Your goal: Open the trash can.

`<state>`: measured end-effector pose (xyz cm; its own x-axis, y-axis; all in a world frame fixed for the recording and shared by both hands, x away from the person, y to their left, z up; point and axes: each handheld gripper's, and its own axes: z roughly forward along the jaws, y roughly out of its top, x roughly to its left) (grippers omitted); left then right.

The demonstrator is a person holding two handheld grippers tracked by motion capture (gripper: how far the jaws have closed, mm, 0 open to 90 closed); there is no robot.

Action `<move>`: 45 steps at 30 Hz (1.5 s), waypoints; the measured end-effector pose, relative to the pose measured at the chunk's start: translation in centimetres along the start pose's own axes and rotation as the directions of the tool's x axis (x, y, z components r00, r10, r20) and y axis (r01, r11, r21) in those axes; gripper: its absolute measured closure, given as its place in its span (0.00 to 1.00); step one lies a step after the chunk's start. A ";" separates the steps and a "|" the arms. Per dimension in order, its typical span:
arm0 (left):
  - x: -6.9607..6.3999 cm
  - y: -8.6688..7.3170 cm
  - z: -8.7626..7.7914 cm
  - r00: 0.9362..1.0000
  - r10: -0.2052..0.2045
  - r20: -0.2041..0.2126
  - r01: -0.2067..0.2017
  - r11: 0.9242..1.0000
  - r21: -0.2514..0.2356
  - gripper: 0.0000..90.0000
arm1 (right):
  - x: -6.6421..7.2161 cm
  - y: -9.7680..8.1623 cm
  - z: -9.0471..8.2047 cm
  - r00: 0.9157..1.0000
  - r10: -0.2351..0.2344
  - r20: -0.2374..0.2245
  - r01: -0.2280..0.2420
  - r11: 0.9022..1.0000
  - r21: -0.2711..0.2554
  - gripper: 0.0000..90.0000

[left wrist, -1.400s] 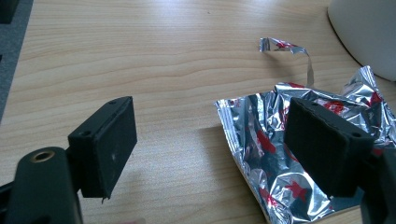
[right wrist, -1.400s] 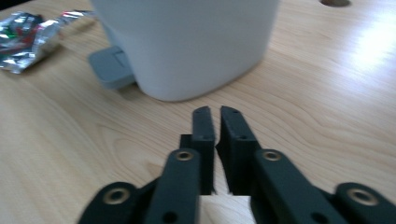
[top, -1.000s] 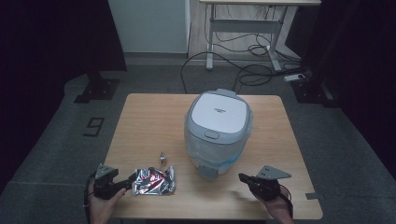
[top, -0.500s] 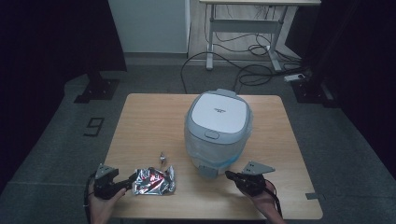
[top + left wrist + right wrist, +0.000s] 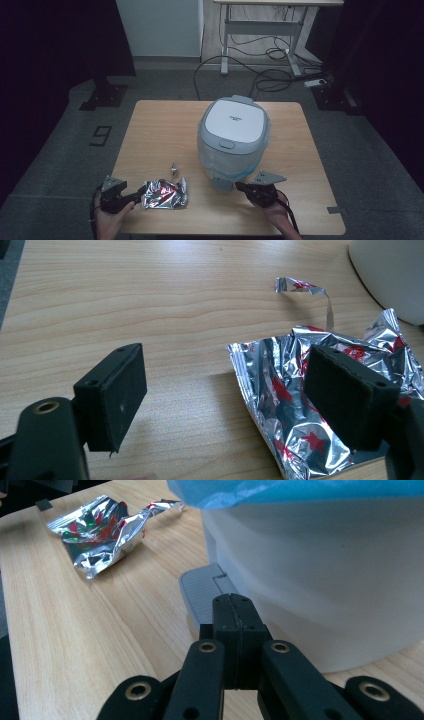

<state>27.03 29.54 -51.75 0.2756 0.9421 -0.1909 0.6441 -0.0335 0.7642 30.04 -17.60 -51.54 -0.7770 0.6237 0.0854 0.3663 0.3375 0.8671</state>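
A white and grey rice cooker (image 5: pixel 232 135) stands lid-down in the middle of the table, with blue film (image 5: pixel 300 490) round its rim. A grey ribbed tab (image 5: pixel 202 592) juts from its base toward me. My right gripper (image 5: pixel 234 612) is shut with nothing in it, its tips right at that tab (image 5: pixel 221 182); whether they touch it I cannot tell. A crumpled silver foil packet (image 5: pixel 280 390) with red print lies at the front left. My left gripper (image 5: pixel 227 375) is open beside it, one pad (image 5: pixel 350 395) over the packet's edge, the other pad (image 5: pixel 117 395) over bare wood.
A small torn foil strip (image 5: pixel 173 168) lies just behind the packet (image 5: pixel 165 194). The wooden table (image 5: pixel 160 130) has free room left of and behind the cooker. Beyond it stand a desk frame and cables (image 5: pixel 260 45) on the floor.
My right gripper has slid left along the front of the table to the cooker's base. The left gripper and the foil packet have stayed put.
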 end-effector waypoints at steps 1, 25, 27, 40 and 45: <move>0.0 0.0 0.0 1.000 0.001 0.000 -0.001 1.000 0.000 0.20 | 0.0 0.1 0.2 1.000 -0.001 0.001 0.001 1.000 0.001 1.00; -0.1 0.0 0.0 1.000 0.007 -0.006 -0.007 1.000 0.004 0.20 | 0.7 -0.6 3.6 1.000 0.008 -0.021 -0.007 0.999 0.045 1.00; -0.1 0.0 -0.1 1.000 0.008 -0.006 -0.008 1.000 0.004 0.20 | 1.0 -0.6 3.6 1.000 -0.021 -0.002 0.021 0.999 0.044 1.00; -0.1 0.0 -0.1 1.000 0.005 -0.006 -0.005 1.000 0.005 0.20 | 2.0 -0.7 3.8 0.990 -0.128 0.057 0.125 0.990 0.061 1.00; -0.2 0.0 -0.2 1.000 0.001 -0.005 -0.001 1.000 0.003 0.20 | 2.0 -0.7 3.9 0.991 -0.117 0.060 0.113 0.991 0.067 1.00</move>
<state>26.84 29.43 -51.65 0.2724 0.9439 -0.1868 0.6461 -0.0356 0.7624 30.19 -13.88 -53.89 -0.7824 0.6211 -0.0461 0.3098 0.4522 0.8364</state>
